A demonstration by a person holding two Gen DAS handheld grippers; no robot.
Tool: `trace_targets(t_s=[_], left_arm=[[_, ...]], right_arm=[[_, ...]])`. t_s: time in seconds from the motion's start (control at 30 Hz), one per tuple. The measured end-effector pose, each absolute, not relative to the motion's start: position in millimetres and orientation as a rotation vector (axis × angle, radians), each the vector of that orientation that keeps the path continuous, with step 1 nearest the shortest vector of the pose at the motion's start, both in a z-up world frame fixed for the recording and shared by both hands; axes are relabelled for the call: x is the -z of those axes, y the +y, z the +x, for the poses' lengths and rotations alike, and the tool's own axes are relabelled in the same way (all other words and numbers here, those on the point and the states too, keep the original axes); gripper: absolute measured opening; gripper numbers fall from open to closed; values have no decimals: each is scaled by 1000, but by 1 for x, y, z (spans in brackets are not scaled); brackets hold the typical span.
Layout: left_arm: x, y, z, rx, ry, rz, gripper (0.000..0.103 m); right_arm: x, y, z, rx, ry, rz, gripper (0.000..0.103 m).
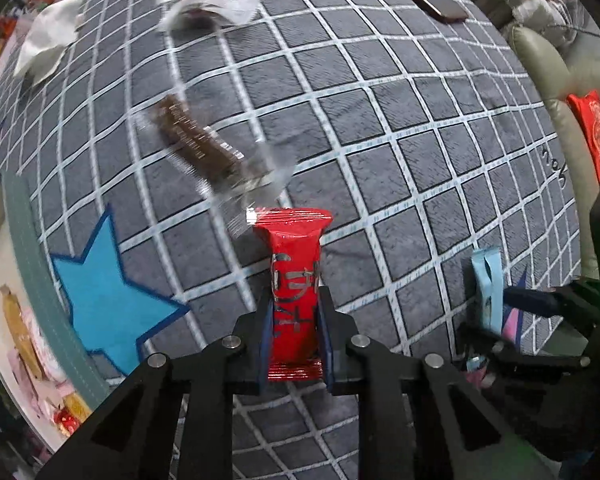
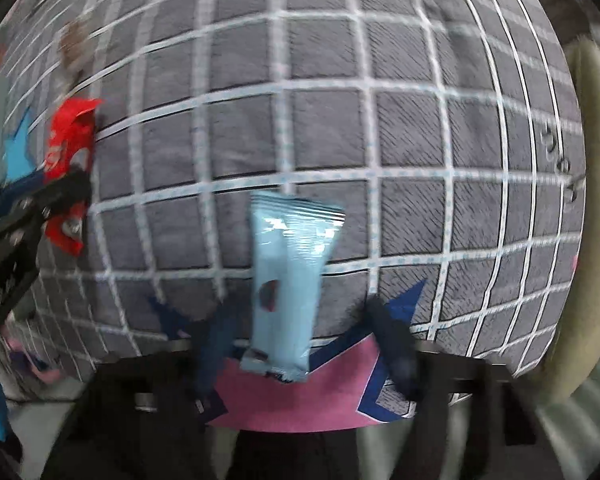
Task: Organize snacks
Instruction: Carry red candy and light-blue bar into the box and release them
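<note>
A red snack packet (image 1: pixel 296 276) stands between the fingers of my left gripper (image 1: pixel 296 320), whose blue pads press on both its sides; the gripper points straight down over the grey checked rug (image 1: pixel 380 120). The same red packet (image 2: pixel 70 140) shows at the left of the right wrist view. A light blue snack packet (image 2: pixel 288 280) lies between the blurred fingers of my right gripper (image 2: pixel 300 316); a gap shows on each side, so the pads are off it. From the left wrist view the light blue packet (image 1: pixel 488 288) and right gripper (image 1: pixel 512 308) sit at the right.
Two brown bars in clear wrappers (image 1: pixel 204 152) (image 1: pixel 208 12) and a white wrapper (image 1: pixel 48 44) lie on the rug. A blue star (image 1: pixel 104 300) and a pink star (image 2: pixel 300 400) mark it. A pale sofa (image 1: pixel 548 80) with a red packet (image 1: pixel 592 132) borders the right. More snacks (image 1: pixel 40 360) lie lower left.
</note>
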State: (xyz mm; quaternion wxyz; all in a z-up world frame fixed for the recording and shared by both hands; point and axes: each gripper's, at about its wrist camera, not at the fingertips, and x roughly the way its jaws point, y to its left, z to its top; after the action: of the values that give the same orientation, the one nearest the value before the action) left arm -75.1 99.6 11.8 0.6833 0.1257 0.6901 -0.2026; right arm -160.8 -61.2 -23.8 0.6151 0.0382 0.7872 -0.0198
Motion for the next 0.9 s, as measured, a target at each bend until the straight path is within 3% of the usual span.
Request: trace_targets(t_s=[0.07, 0.37, 0.9], left_arm=[[-17, 109, -78, 454, 1539, 267, 22], [-54, 151, -91, 424, 1491, 186, 22], [-86, 257, -80, 251, 1412, 34, 22]], right_arm=[[22, -59, -161, 10, 1808, 101, 25], [-7, -63, -143, -50, 1722, 274, 25], [-59, 41, -84, -245, 1640, 173, 25]])
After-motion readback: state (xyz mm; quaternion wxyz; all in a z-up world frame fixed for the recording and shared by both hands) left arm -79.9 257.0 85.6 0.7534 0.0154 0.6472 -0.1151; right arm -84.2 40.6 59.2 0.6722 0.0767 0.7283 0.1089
